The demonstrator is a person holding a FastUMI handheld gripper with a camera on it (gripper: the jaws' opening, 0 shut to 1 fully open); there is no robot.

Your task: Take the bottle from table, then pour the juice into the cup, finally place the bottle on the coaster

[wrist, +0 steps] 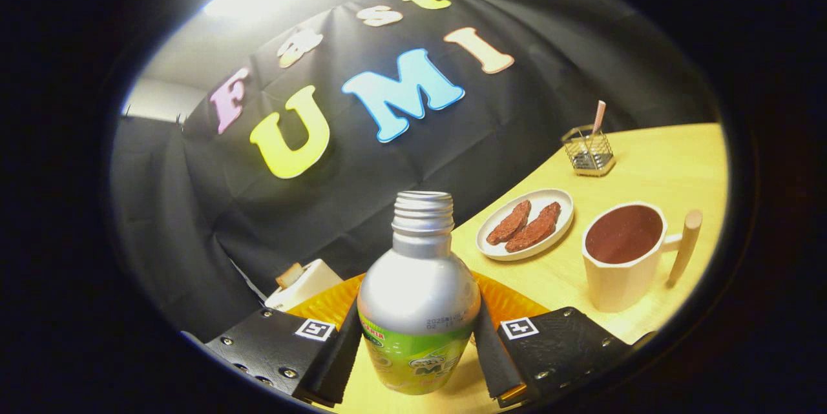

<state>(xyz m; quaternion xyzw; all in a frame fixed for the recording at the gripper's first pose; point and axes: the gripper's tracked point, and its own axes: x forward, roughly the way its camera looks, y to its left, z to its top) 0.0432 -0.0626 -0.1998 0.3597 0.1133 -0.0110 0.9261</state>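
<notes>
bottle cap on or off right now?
Off. The bottle shows bare neck threads and an open mouth, no cap. It stands upright relative to the claw, whose fingers press on both its sides, the orange coaster just behind.

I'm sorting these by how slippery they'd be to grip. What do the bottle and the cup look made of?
The bottle, held between the fingers of the gripper, looks like metal, probably aluminium: brushed silvery shoulder, threaded neck, glossy printed band lower down. The cup looks like matte cream ceramic or plastic, faceted; its handle looks like pale wood.
</notes>
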